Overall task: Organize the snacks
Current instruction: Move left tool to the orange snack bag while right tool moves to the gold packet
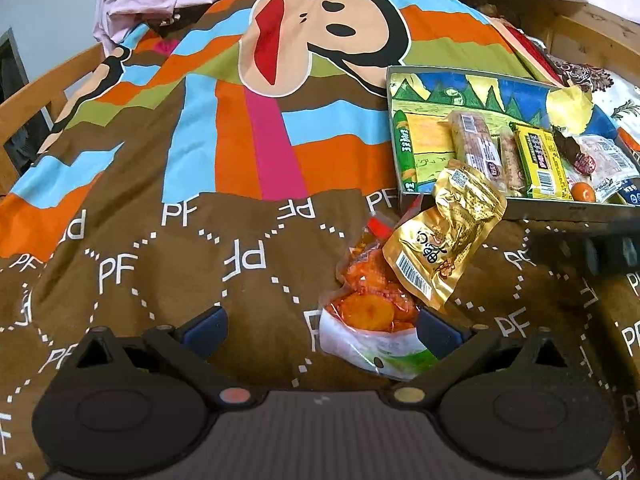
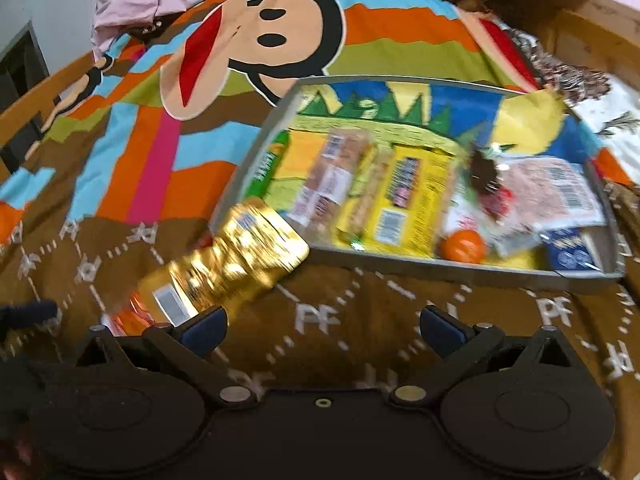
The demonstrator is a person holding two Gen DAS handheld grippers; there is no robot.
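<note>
Brown bedspread (image 1: pixel 256 320) repeats "PF" beneath gold snack packet (image 1: pixel 444 236).

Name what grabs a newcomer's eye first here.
The huge cartoon monkey face on the striped bedspread dominates the far side. Nearer, a crinkled gold foil snack pouch lies over an orange chip bag, just outside the grey tray of packaged snacks at right.
</note>
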